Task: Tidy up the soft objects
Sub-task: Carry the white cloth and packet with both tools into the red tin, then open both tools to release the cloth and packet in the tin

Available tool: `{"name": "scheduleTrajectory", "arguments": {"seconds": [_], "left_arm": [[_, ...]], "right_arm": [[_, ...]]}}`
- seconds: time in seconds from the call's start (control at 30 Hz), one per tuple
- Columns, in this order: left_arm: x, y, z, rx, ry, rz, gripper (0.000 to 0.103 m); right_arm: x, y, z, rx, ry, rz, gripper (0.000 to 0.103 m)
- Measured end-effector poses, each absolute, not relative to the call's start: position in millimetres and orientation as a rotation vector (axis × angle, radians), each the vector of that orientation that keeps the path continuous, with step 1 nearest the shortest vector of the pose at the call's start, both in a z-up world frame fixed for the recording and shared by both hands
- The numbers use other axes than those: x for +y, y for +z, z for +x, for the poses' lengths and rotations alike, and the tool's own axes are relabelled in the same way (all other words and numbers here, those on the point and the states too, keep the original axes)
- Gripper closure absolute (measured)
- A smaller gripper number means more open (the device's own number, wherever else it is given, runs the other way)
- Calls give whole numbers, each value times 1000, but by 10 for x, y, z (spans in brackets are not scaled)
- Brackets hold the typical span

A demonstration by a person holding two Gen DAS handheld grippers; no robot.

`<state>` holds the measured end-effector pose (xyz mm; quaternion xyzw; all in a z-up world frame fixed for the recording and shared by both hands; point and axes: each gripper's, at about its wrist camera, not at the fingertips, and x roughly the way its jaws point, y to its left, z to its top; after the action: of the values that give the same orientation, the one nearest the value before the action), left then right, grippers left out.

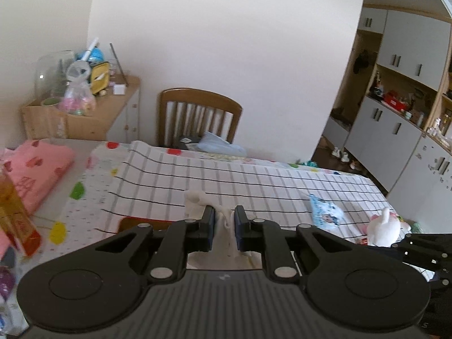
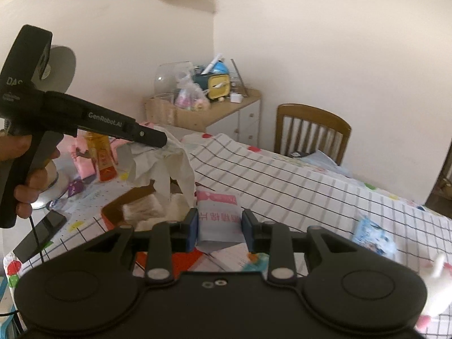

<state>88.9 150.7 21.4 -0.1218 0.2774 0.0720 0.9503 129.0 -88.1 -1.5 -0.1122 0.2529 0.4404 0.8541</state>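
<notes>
My left gripper (image 1: 225, 220) is shut on a white cloth (image 1: 223, 220) and holds it up above a brown box (image 2: 128, 197) on the table. In the right wrist view the left gripper (image 2: 162, 141) shows with the cloth (image 2: 175, 166) hanging down from it. My right gripper (image 2: 219, 227) is shut on a white and pink pack (image 2: 219, 216) with red print. A white plush toy (image 1: 384, 227) and a small blue packet (image 1: 325, 213) lie at the right of the checked tablecloth (image 1: 254, 178). More white cloth (image 2: 144, 212) lies in the box.
A folded pink towel (image 1: 39, 166) and an orange bottle (image 1: 14, 209) are at the left. A wooden chair (image 1: 197, 115) stands behind the table, a cluttered cabinet (image 1: 84, 113) beside it. A black phone (image 2: 39, 238) lies at the table's near left edge.
</notes>
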Motion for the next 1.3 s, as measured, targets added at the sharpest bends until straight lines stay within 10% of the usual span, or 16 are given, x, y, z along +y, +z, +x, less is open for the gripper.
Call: {"name": "scheduleTrajectory", "arguments": {"seconds": [1.3], "left_arm": [[2239, -832, 1017, 811, 68, -254, 88]], "right_arm": [[521, -902, 1229, 688, 894, -449, 58]]}}
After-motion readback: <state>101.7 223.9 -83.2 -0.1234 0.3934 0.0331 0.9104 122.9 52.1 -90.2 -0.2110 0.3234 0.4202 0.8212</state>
